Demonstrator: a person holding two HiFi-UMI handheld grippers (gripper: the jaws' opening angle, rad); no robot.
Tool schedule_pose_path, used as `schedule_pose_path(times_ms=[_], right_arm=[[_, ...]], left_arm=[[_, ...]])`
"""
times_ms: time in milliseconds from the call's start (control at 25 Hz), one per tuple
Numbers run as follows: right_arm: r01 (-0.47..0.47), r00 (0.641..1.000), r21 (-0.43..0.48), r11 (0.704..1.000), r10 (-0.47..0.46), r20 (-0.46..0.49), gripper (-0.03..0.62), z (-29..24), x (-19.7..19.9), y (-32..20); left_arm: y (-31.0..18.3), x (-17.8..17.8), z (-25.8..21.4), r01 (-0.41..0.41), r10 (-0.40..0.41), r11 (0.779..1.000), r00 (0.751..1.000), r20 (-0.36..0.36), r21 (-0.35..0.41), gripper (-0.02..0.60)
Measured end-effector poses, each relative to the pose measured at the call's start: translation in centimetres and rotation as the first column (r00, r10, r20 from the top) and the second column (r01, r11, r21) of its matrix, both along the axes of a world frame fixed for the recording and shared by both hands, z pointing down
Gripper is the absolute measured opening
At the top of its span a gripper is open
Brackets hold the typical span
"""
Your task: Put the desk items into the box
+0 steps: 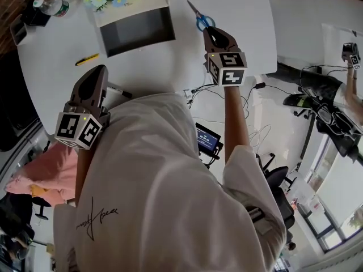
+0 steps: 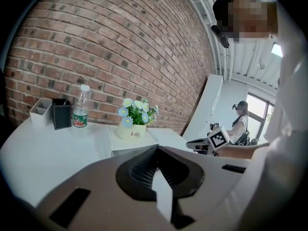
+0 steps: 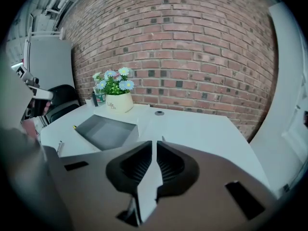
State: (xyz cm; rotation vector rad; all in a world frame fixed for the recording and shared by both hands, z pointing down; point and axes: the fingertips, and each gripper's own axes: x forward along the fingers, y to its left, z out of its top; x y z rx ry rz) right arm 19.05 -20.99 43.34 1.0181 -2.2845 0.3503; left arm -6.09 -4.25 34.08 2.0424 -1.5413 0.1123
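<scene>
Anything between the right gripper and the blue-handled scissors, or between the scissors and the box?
Nothing visible. The right gripper, jaws shut and empty, sits just short of the blue-handled metal scissors; only bare white table separates them from the open white box.

Office-like workspace: white desk, brick wall, swivel chair, cables on the floor.

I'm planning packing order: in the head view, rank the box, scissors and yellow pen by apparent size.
1. box
2. scissors
3. yellow pen
The last two look close in length, so their order is unsure.
</scene>
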Motion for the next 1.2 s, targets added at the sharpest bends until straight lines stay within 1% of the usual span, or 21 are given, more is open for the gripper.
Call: schedule_pose_path(times_ms=[200, 360, 600, 880, 1000, 1200], right_arm=[[0.017, 0.998, -0.031, 0.999, -0.019, -0.052, 0.036, 2.3, 0.8, -1.2], [0.032, 0.997, -0.072, 0.997, -0.038, -0.074, 0.084, 4.1, 1.0, -1.6], [0.033, 0.992, -0.113, 0.993, -0.047, -0.118, 0.095, 6.6, 1.6, -2.8], [0.052, 0.977, -0.161, 0.986, -0.083, -0.195, 0.110, 9.4, 2.0, -3.8], [0.059, 0.972, -0.182, 0.981, -0.098, -0.212, 0.117, 10.4, 2.2, -3.7], [0.056, 0.968, -0.193, 0.980, -0.101, -0.231, 0.127, 11.4, 2.6, -4.0]], left_arm=[[-0.6, 0.1, 0.5, -0.003, 0.003, 1.000, 1.000, 0.002, -0.020, 0.006], [-0.9, 0.0, 1.0, -0.010, 0.010, 0.999, 1.000, -0.002, -0.033, 0.006], [-1.0, -0.2, 1.7, -0.009, 0.009, 0.998, 1.000, -0.004, -0.055, 0.006], [-1.2, -0.6, 2.2, -0.003, 0.002, 0.998, 1.000, -0.006, -0.069, 0.006], [-1.2, -0.7, 2.3, -0.001, 0.000, 0.997, 1.000, -0.007, -0.075, 0.006], [-1.4, -0.8, 2.6, 0.002, -0.003, 0.996, 1.000, -0.007, -0.090, 0.006]])
